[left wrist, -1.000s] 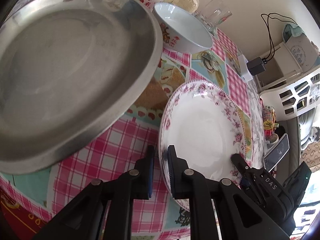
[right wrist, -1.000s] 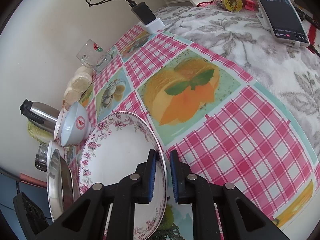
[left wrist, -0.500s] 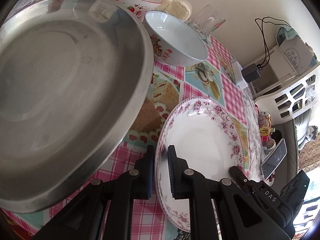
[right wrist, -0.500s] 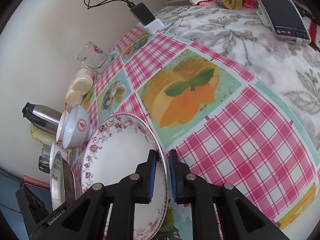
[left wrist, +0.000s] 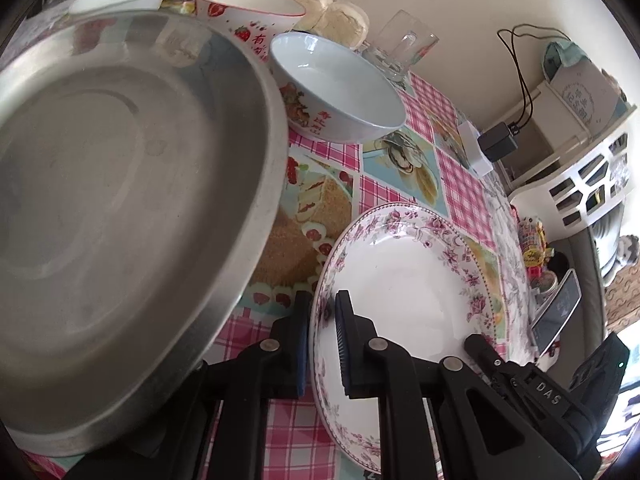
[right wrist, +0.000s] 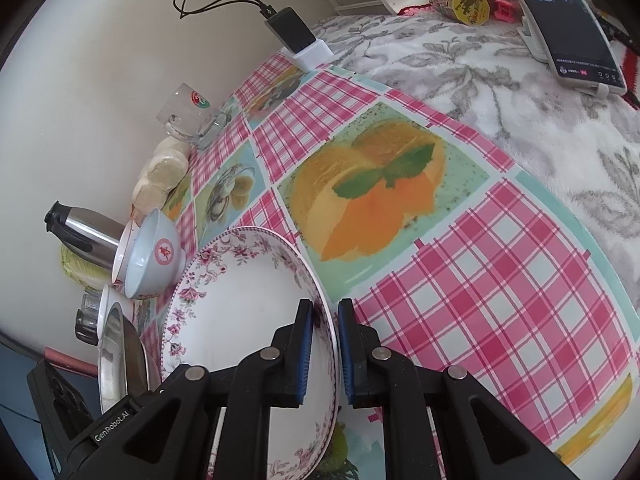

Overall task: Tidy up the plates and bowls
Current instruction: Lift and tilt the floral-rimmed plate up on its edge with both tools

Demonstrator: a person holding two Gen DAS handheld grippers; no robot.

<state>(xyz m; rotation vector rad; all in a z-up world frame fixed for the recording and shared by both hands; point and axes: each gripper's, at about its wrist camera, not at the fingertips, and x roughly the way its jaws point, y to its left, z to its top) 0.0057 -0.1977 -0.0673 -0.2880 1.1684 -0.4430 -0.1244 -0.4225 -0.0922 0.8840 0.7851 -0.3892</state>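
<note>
From the left wrist view, the left tongs (left wrist: 322, 322) are clamped narrow on the near-left rim of the flowered plate (left wrist: 412, 280), one pad outside the rim and one inside. The plate stretches away from these tongs toward the upper right, over the checked worktop (left wrist: 456, 184). Just left of it sits a big steel pan (left wrist: 120, 184), its edge close beside the plate's rim but, as far as I can tell, not touching. Beyond the pan stand a pale blue bowl (left wrist: 340, 88) and a strawberry bowl (left wrist: 248, 12). The other tongs show at the lower right, reaching the plate's opposite rim.

From the right wrist view, the right tongs (right wrist: 325, 322) pinch the plate's (right wrist: 240, 312) right-hand rim, jaws nearly together with the rim between them. The plate lies to the left of these tongs, with the blue bowl (right wrist: 154, 260) and the steel pan (right wrist: 116, 352) further left.

Both hands hold opposite rims, so the plate hangs between them; the left hand is nearer the pan, which looks like the likely stacking spot.
</note>
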